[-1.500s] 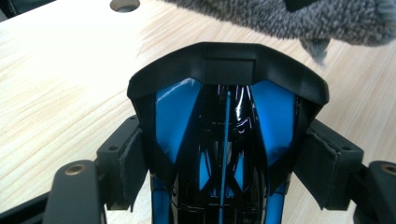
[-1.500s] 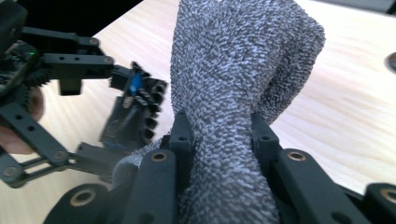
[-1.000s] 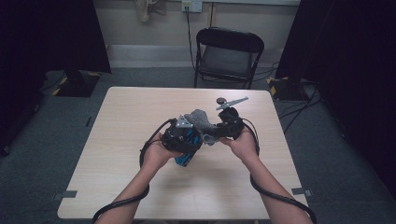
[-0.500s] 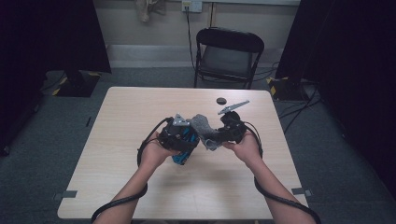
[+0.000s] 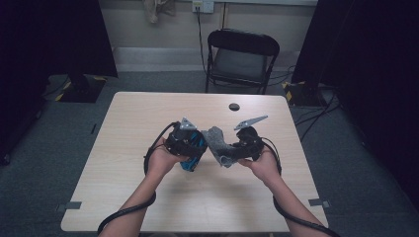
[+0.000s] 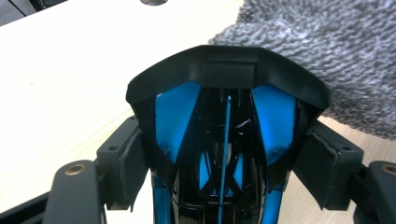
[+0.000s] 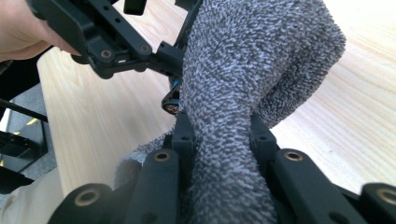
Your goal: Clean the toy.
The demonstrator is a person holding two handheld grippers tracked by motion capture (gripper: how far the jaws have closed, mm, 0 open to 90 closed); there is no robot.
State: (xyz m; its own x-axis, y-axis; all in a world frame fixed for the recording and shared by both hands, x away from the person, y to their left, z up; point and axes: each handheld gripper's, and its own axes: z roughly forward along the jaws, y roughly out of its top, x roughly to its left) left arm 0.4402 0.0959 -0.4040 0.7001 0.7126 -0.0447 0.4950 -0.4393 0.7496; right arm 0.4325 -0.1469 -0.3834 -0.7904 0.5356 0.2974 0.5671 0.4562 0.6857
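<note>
While the high view looks down on the pale wooden table (image 5: 123, 197), the left gripper (image 5: 193, 150) and the right gripper (image 5: 232, 150) meet above its middle. The left one holds a glossy black and blue plastic object (image 5: 190, 160), the right one a grey fuzzy cloth (image 5: 218, 143), and the two things are just beside each other. A small dark round object (image 5: 234, 106) lies well apart, near the far edge.

From the left gripper view, the padded jaws are clenched on both sides of the black and blue object (image 6: 224, 140), and the cloth (image 6: 327, 56) rests against its upper right part.

From the right gripper view, the jaws pinch the cloth (image 7: 238, 93), which rises twisted between them above the table (image 7: 355, 121).
</note>
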